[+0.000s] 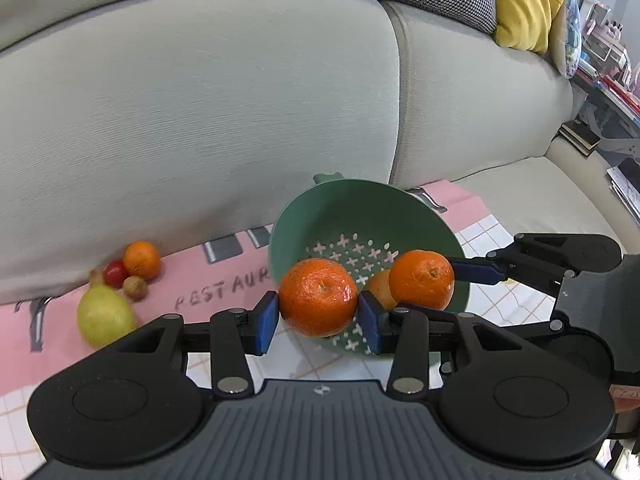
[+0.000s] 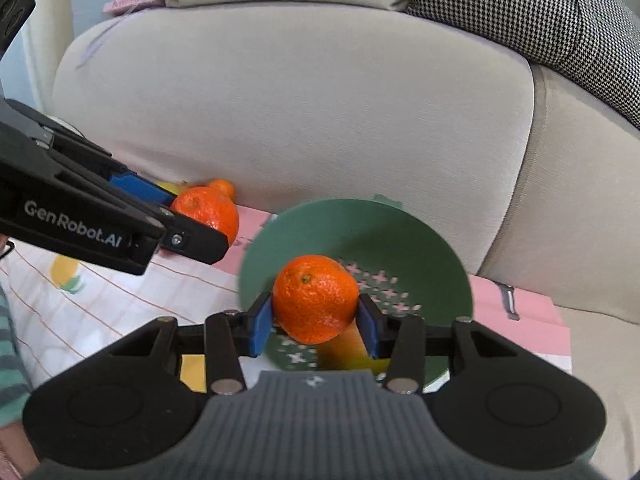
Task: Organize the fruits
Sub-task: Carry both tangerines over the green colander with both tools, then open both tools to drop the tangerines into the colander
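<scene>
Fruit transfer under way, both hands loaded. Left gripper (image 1: 318,316) clamps a mandarin (image 1: 318,297) between its blue pads, poised at the 9 o'clock rim of the green colander (image 1: 288,224). Right gripper (image 2: 316,320) pinches a second mandarin (image 2: 316,298) above the colander's perforated floor; one yellowish fruit (image 1: 380,286) already lies inside. At 9 o'clock, well apart on the pink mat (image 1: 224,280), wait a pear (image 1: 105,315), small orange (image 1: 141,259), red fruit (image 1: 116,273) and brown nut-like piece (image 1: 135,287). Next, in my judgement: lower each mandarin in, release gently, keep the claws from colliding
</scene>
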The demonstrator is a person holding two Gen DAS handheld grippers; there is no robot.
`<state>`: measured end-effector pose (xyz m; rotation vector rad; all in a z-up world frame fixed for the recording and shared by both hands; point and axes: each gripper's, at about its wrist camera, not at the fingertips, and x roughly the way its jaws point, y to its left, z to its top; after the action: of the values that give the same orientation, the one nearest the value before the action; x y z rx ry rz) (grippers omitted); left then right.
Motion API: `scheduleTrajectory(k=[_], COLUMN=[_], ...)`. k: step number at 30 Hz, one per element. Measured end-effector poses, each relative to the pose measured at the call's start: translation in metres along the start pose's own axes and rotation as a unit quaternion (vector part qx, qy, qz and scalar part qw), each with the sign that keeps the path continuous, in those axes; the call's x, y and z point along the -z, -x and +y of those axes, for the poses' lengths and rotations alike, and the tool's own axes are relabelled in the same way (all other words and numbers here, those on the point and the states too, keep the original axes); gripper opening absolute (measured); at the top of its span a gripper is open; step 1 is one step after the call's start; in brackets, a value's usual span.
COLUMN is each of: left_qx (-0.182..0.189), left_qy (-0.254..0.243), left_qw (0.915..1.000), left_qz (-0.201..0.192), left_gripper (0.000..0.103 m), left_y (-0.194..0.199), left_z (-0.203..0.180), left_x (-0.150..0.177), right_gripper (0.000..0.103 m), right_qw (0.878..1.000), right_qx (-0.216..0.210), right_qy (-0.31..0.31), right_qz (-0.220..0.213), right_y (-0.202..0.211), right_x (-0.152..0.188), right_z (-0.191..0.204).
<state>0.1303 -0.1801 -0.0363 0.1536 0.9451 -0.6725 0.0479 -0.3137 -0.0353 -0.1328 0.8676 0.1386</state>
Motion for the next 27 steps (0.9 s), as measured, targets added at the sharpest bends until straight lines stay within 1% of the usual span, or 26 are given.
scheduleTrajectory(k=[7,13,20,27], left_qx=[0.025,0.041,0.044,0.037], left_qy=[-0.005,0.023,0.017,0.014], left_qw=[0.9995,0.9973,0.9954,0.9921], left_qz=[0.019,0.057,0.083,0.119], left_gripper=[0.048,0.048,0.048,0.048], left_y=[-0.036,-0.07,-0.096,-0.115], left_z=[-0.001,0.008,0.012,0.013], left_x=[-0.019,-0.03,-0.041,-0.043], right_gripper=[0.043,0.043,0.043,0.043], right_qw=[1.0,0.999,0.997,0.996], right_qx=[-0.001,-0.004,-0.009,-0.017], right_qy=[0.001,0.008,0.029,0.015], right_qz=[0.027,0.044,0.066,0.086], right_y=[-0.032,-0.062,-0.092,-0.109], right_x=[-0.01,-0.018,-0.018,-0.017], right_z=[-0.025,-0.035,-0.041,-0.046])
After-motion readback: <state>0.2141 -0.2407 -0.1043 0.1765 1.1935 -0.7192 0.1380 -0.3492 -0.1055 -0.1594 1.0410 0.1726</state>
